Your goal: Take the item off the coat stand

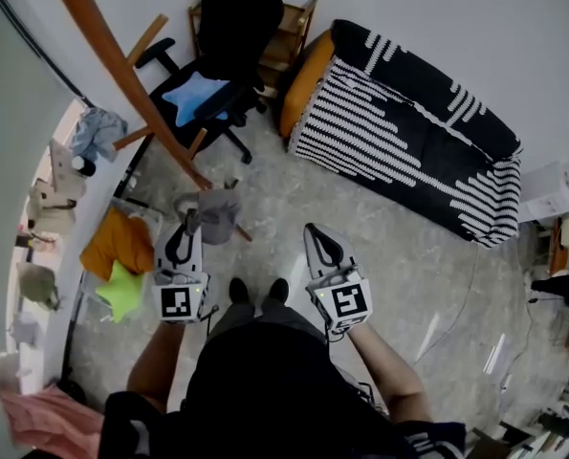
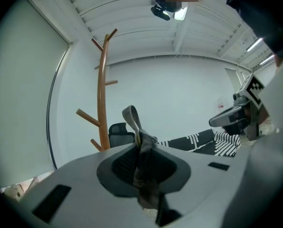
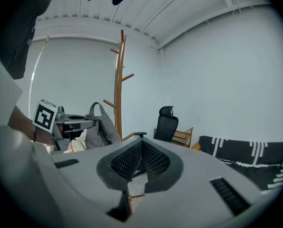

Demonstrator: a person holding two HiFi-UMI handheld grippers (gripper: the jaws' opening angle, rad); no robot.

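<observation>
The head view looks steeply down; both gripper views look across the room, sharing the coat stand [image 2: 102, 94].

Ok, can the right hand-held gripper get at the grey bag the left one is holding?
Probably yes. The grey bag hangs from the left hand-held gripper, off the coat stand, with nothing between it and the right hand-held gripper, whose shut, empty jaws must open first.
</observation>
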